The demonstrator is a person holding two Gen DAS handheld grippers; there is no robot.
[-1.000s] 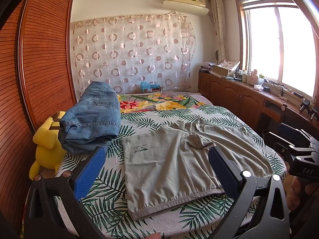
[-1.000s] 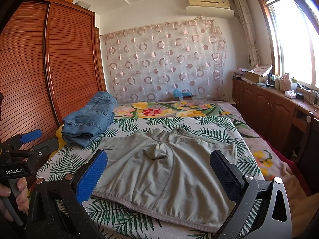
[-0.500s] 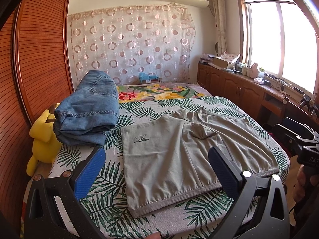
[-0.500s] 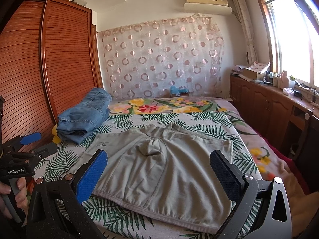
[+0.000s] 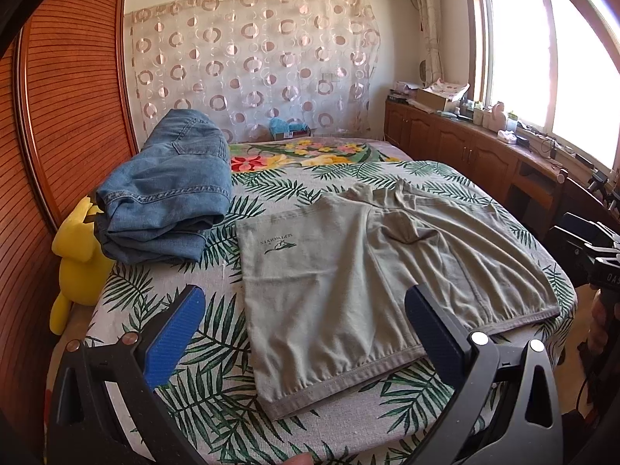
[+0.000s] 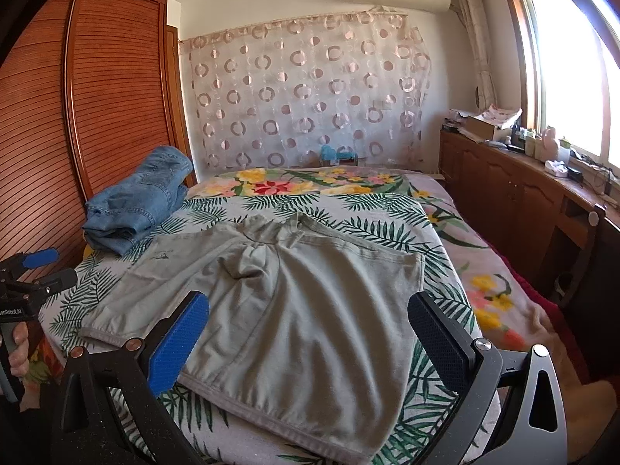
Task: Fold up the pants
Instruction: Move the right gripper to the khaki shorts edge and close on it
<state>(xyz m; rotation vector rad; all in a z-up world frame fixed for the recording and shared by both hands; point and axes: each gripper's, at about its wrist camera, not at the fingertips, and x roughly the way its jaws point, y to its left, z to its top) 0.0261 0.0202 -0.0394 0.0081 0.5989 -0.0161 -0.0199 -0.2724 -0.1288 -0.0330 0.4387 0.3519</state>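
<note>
Grey pants (image 5: pixel 372 286) are spread flat on the leafy bedspread (image 5: pixel 217 352), waistband nearest. Left gripper (image 5: pixel 302 333) and right gripper (image 6: pixel 306 333) both hover above that near edge, jaws wide apart, gripping nothing.

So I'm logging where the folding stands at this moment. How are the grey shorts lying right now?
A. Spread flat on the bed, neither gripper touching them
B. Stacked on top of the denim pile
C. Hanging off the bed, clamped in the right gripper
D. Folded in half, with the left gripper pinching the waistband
A: the grey shorts lie spread flat on the bed, beside the folded jeans, with the left gripper and right gripper both open above them.
</note>
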